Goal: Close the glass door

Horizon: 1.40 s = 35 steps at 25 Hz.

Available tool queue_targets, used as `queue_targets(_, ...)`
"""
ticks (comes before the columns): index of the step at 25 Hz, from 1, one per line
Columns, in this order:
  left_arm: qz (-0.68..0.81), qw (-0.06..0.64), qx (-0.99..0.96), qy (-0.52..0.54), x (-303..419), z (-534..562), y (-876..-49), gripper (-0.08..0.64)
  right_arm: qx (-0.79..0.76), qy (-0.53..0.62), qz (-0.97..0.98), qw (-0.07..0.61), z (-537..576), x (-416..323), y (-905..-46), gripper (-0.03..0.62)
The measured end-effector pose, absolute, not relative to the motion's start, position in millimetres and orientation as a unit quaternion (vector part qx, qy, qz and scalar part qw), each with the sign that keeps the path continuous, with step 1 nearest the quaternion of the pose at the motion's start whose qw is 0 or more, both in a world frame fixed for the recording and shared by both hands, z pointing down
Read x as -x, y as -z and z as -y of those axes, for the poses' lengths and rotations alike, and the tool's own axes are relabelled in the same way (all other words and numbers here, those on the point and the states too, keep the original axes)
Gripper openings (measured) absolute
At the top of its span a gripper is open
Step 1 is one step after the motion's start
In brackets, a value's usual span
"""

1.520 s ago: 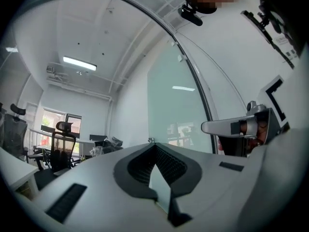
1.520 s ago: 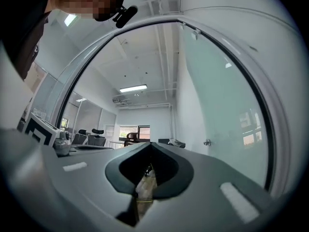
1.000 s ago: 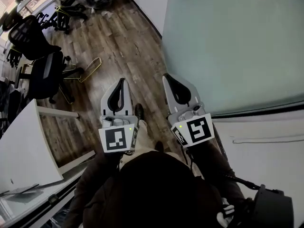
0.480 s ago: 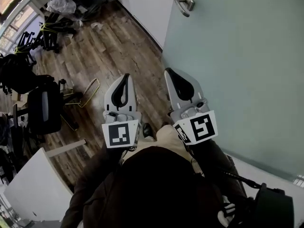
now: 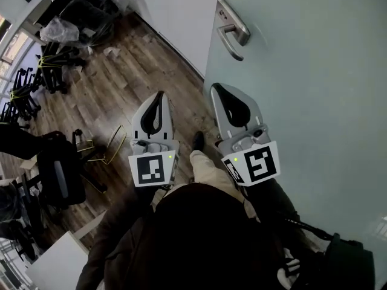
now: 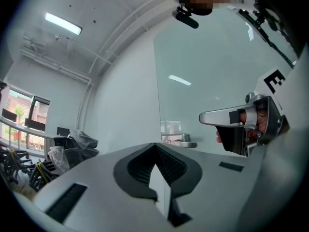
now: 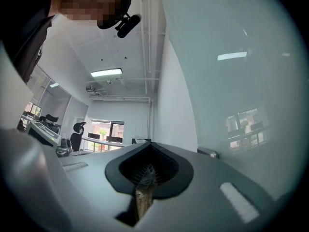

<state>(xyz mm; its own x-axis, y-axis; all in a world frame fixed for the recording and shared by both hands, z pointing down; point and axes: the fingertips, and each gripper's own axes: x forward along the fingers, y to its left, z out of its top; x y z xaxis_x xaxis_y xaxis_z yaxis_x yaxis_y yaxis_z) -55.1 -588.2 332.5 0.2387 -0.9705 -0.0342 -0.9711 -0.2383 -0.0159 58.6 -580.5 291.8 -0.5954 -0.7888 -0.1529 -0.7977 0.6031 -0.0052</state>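
The frosted glass door fills the right of the head view, and its metal lever handle sits near the top. My right gripper is shut and empty, its tip close to the door's edge, below the handle and apart from it. To its left, my left gripper is also shut and empty over the wood floor. In the left gripper view the handle shows just beyond the shut left gripper. The right gripper view has the glass door alongside the shut right gripper.
A white wall panel stands left of the door. Black office chairs and bagged clutter crowd the left side of the wood floor. A yellow wire frame lies on the floor. A white desk corner is at bottom left.
The person has stepped closer to the door, so the handle now shows lower and larger in the head view. Both grippers stay shut, side by side.
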Motion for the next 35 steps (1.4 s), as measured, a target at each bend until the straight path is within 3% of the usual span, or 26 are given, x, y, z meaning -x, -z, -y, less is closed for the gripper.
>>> queue_targets(4,-0.588,0.030,0.808,-0.009,40.0,658.8,-326.0,-0.003,0.473,-0.065,-0.877,0.056,645.7,-71.2,-279.8,0.004)
queue_targets(7,-0.569,0.034,0.821,-0.017,32.9,682.7,-322.6,-0.004,0.489,-0.067,-0.869,0.029,668.9,-79.6,-284.1,0.065)
queue_targets(14,-0.539,0.023,0.842,-0.023,20.3,717.5,-319.5,-0.003,0.529,-0.042,-0.845,-0.057,716.5,-98.3,-330.6,0.103)
queue_targets(19,-0.525,0.019,0.851,-0.007,26.8,724.9,-320.2,-0.004,0.542,-0.020,-0.835,-0.094,738.5,-92.8,-348.7,0.101)
queue_targets(21,-0.526,0.018,0.850,-0.008,30.5,727.3,-319.6,-0.004,0.547,-0.019,-0.831,-0.099,741.3,-95.8,-349.1,0.064)
queue_targets(35,-0.552,0.007,0.834,-0.008,68.0,704.2,-324.8,-0.004,0.514,0.028,-0.853,-0.081,730.3,-75.6,-350.9,0.057)
